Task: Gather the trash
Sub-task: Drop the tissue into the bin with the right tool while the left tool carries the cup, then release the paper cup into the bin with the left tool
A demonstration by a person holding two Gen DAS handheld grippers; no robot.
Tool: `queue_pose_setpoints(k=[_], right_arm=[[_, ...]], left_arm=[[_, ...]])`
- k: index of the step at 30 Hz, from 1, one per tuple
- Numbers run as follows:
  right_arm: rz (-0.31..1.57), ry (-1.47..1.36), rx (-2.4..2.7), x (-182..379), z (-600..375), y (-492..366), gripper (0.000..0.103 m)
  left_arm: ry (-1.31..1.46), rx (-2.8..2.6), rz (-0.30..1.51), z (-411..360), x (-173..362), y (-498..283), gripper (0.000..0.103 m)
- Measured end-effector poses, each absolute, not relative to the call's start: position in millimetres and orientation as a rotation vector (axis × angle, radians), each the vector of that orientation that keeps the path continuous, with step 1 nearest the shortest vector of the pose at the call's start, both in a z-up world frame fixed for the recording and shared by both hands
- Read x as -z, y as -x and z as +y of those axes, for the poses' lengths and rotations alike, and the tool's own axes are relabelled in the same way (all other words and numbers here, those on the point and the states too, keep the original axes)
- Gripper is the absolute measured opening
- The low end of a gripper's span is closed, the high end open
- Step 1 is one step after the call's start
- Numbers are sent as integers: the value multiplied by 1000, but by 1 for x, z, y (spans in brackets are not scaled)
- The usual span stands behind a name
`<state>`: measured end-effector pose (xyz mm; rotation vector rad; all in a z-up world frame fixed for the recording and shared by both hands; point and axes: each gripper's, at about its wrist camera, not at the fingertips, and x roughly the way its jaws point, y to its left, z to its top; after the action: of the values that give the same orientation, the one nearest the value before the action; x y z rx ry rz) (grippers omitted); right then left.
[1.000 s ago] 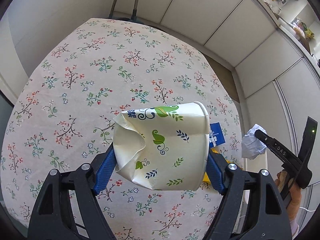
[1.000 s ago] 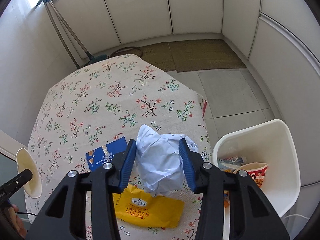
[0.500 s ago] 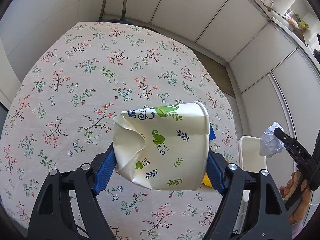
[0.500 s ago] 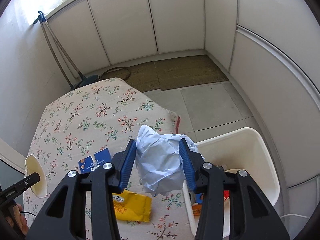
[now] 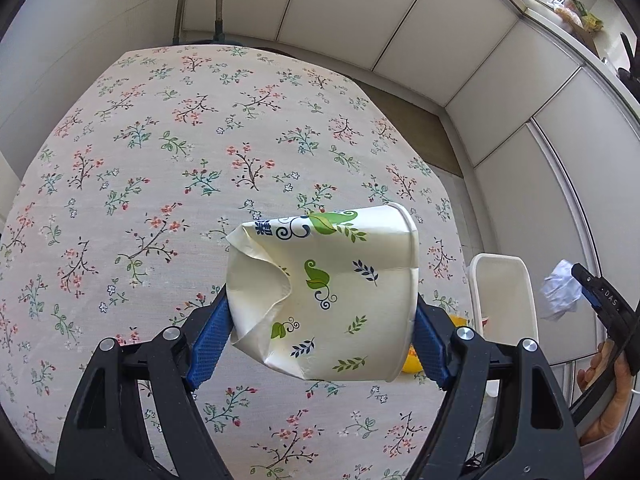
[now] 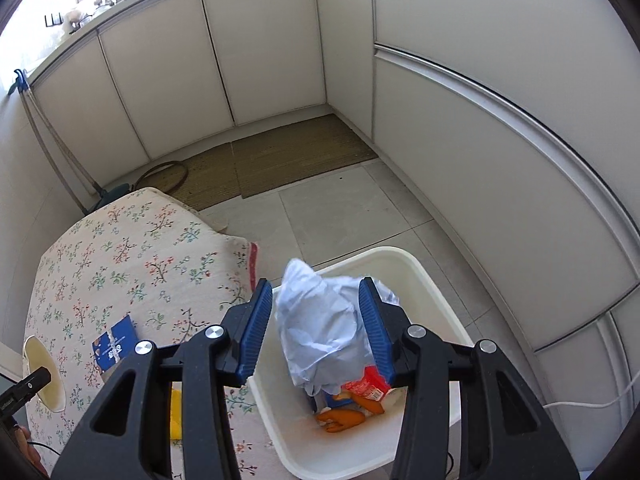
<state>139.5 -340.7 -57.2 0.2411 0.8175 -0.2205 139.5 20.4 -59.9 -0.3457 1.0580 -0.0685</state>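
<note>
Right hand-held gripper point(image 6: 316, 328): blue pads closed narrow on a crumpled wad of pale paper point(image 6: 324, 328), which bulges above and below the pads. Directly beneath and just beyond the wad sits the white bin point(image 6: 436, 304), open-topped, on the floor beside the desk point(image 6: 132, 256). Bin already contains a red-and-white carton and orange scraps (contents partly hidden by the wad). Judged step: carry finished, wad held over the bin mouth, release due.

Next move for the right side: open the pads and let the wad fall. It hangs nearer the bin's desk-side rim than its centre, so a slight shift further over the opening before release would be safer; crumpled paper is light and may cling to one pad.

Left hand-held gripper point(image 5: 322, 320): pads set wide apart, holding a crushed paper cup point(image 5: 328, 292) sideways, leaf print outward, dented end to the left, rim to the right. The cup is above the floral cloth of the desk; the bin lies off to the gripper's right, past the desk edge. Judged step: cup in transit, queued behind the wad.

Remaining on the desk, near the bin-side edge: a blue packet point(image 6: 114, 344) and a yellow wrapper point(image 6: 176, 412) (partly hidden behind the right gripper's frame). Both not yet collected.
</note>
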Motion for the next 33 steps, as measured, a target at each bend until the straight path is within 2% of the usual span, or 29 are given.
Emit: queue_pose_setpoints(k=[1, 4, 10, 33], right_arm=[[812, -240, 235, 57, -345, -137, 48], [800, -259, 266, 57, -359, -130, 70], [781, -315, 336, 59, -393, -115, 89], [657, -652, 515, 58, -522, -54, 90]], left_arm=[[342, 70, 1060, 18, 61, -140, 76], [339, 80, 1071, 10, 65, -142, 76], [319, 126, 1065, -17, 65, -144, 76], [234, 436, 1111, -239, 63, -171, 76]])
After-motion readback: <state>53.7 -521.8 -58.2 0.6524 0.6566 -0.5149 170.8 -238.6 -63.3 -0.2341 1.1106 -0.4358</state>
